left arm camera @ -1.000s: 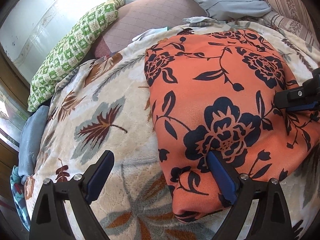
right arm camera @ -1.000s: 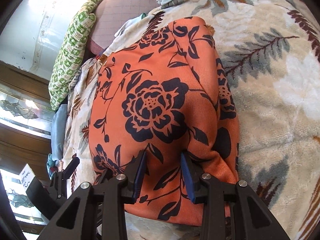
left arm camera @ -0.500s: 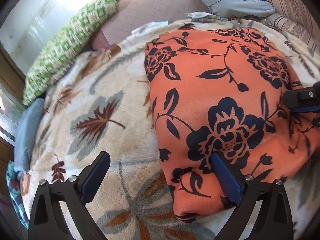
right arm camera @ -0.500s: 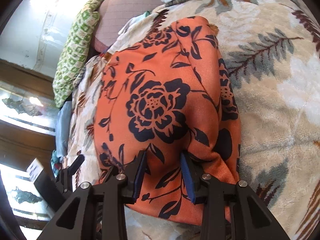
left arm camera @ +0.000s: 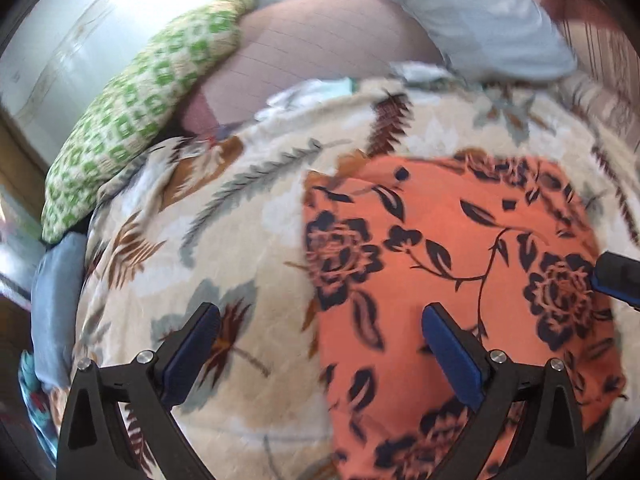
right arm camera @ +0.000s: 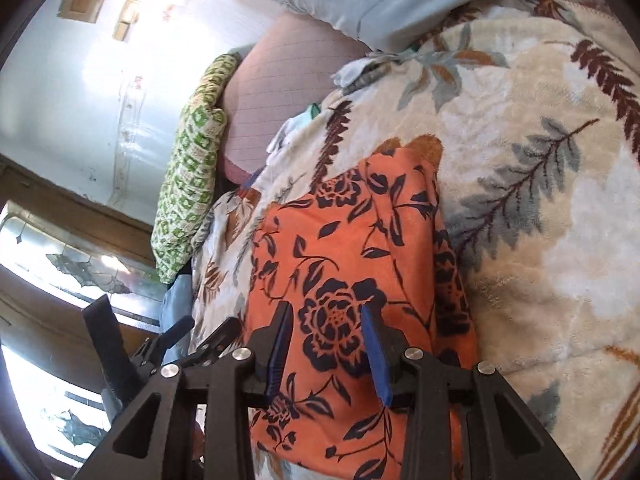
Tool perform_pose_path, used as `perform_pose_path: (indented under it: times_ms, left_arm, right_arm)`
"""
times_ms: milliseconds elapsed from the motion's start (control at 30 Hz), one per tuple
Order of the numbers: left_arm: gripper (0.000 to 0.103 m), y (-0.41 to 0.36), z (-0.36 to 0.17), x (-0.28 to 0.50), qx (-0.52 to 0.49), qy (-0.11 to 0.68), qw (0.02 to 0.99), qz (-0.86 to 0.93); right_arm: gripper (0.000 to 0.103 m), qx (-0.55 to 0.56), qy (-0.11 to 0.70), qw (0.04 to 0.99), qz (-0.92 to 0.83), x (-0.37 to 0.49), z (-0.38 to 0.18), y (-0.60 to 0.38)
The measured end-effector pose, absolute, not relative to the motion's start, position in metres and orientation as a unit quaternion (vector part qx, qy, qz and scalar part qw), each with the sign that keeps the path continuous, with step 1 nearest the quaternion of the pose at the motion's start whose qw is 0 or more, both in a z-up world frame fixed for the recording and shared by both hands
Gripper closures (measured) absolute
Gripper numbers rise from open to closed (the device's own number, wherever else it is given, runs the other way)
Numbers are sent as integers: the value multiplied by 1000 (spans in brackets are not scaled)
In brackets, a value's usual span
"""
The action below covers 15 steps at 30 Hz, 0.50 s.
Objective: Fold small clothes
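The orange floral garment (left arm camera: pixel 460 280) is lying folded on the bed (left arm camera: pixel 224 240), lower right of frame. The left gripper (left arm camera: pixel 320 344), spread wide and empty, is backing away; the right gripper (right arm camera: pixel 326 354), partly open, is hovering empty. This fold looks finished.

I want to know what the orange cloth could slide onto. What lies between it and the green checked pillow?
Only the leaf-print blanket lies between the orange cloth and the green checked pillow; the left wrist view shows that stretch.
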<state>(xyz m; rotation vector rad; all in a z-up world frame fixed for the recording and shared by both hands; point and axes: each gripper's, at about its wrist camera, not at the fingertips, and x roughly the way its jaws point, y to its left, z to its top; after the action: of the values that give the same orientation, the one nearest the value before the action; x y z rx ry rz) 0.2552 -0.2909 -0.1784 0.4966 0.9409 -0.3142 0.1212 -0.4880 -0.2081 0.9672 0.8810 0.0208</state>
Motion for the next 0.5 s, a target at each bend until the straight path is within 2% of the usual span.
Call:
perform_pose_path:
  times_ms: [100,167,500]
  left_arm:
    - [0,-306,-211,258,276,451,838,-136]
    - [0,-306,-214,252,271,422,855,-129]
    - [0,-295,-180,223,279,380,875,-111]
  right_arm:
    - [64,458,458,762,-8,132,-234,-485]
    - [64,464,456,760,-5,134,-239,-488]
    - [64,470,427,772,14,119,-227,-492]
